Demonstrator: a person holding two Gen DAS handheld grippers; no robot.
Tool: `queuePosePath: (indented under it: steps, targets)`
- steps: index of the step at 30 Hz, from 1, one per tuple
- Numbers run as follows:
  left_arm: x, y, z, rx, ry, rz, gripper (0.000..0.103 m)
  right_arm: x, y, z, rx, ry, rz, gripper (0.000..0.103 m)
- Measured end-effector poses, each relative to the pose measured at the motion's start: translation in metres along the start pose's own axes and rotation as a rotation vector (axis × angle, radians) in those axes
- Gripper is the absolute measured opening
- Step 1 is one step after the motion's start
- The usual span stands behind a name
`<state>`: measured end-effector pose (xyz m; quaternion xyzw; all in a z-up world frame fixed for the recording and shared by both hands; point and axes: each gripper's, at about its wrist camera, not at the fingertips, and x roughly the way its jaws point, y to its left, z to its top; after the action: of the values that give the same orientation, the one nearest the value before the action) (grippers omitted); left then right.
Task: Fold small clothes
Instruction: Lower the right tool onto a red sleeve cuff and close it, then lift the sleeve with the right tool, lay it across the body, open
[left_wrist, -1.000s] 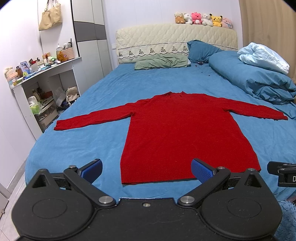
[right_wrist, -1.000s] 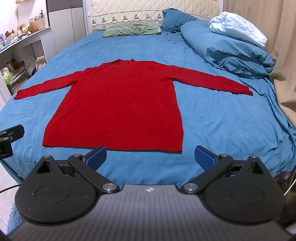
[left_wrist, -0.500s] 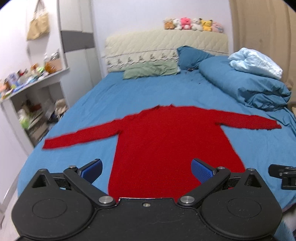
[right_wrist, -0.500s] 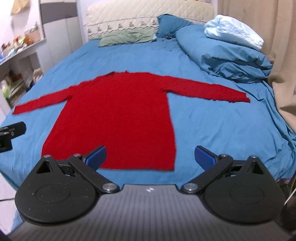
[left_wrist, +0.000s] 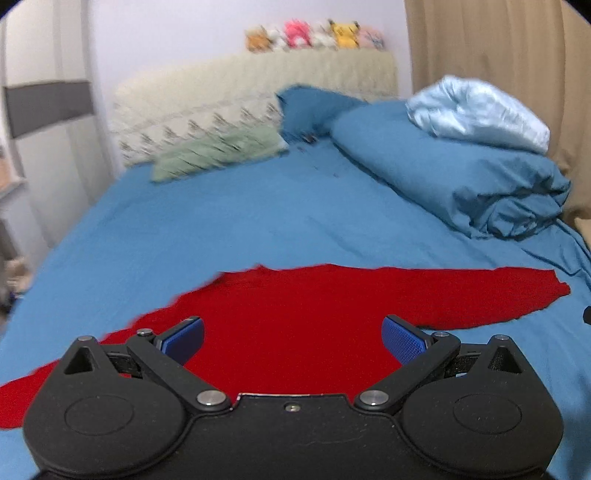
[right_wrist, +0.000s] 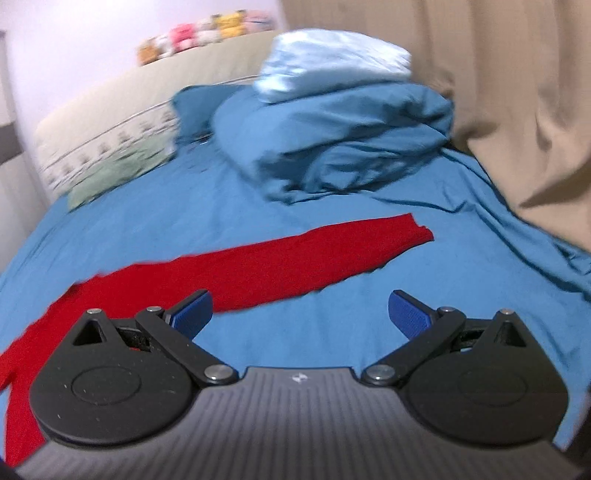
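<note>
Jaws spread wide on the left gripper and right gripper, above the flat red knitted sweater lying sleeves-out sideways across the blue bed.

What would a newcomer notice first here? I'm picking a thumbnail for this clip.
The red sweater spread flat on the blue bedsheet, its sleeve reaching toward the beige curtain. Next, the blue duvet heaped by the headboard, and the row of plush toys on top of it.

Blue-sheeted bed, cream headboard, beige curtain, white wall
</note>
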<state>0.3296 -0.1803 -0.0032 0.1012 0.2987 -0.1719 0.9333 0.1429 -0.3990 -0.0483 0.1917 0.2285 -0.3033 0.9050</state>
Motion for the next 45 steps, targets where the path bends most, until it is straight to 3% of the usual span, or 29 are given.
queuePosePath:
  steps: [4, 8, 12, 19, 21, 25, 27, 29, 30, 32, 34, 39, 42, 45]
  targets:
    - [0.104, -0.018, 0.009, -0.007, 0.052, -0.065, 0.103, 0.081, -0.024, -0.004, 0.031, -0.017, -0.084, 0.103]
    - [0.174, -0.038, 0.003, 0.031, 0.101, -0.080, 0.103, 0.150, -0.048, -0.017, 0.083, -0.044, -0.160, 0.103]
    - [0.215, -0.051, -0.009, 0.049, 0.168, -0.089, 0.103, 0.195, -0.057, -0.024, 0.073, -0.026, -0.221, 0.103]
    - [0.257, -0.061, -0.016, 0.053, 0.312, -0.093, 0.103, 0.229, -0.047, -0.015, -0.012, -0.004, -0.319, 0.099]
    - [0.263, -0.060, -0.012, 0.036, 0.341, -0.099, 0.103, 0.238, -0.047, -0.007, -0.017, 0.022, -0.332, 0.085]
    - [0.269, -0.057, -0.006, 0.004, 0.425, -0.124, 0.103, 0.248, -0.048, 0.013, 0.042, 0.087, -0.373, 0.066]
    - [0.270, -0.057, -0.002, 0.019, 0.460, -0.134, 0.103, 0.252, -0.045, 0.020, 0.042, 0.124, -0.392, 0.033]
    - [0.270, -0.057, 0.003, 0.035, 0.498, -0.148, 0.103, 0.255, -0.041, 0.030, 0.050, 0.164, -0.377, 0.023]
    - [0.269, -0.055, 0.006, 0.031, 0.519, -0.156, 0.103, 0.253, -0.037, 0.036, 0.054, 0.168, -0.370, 0.023]
    - [0.262, -0.042, 0.013, 0.002, 0.521, -0.176, 0.103, 0.243, -0.023, 0.051, 0.044, 0.149, -0.338, 0.022]
    - [0.250, -0.025, 0.024, -0.015, 0.472, -0.183, 0.103, 0.230, 0.000, 0.068, 0.016, 0.121, -0.267, 0.022]
    - [0.197, 0.042, 0.042, -0.062, 0.359, -0.103, 0.103, 0.190, 0.097, 0.097, -0.109, 0.051, 0.042, 0.022]
    - [0.179, 0.082, 0.041, -0.108, 0.334, -0.045, 0.103, 0.176, 0.170, 0.086, -0.199, 0.061, 0.257, 0.022]
    - [0.167, 0.122, 0.027, -0.156, 0.319, 0.011, 0.103, 0.179, 0.236, 0.047, -0.239, 0.135, 0.430, 0.022]
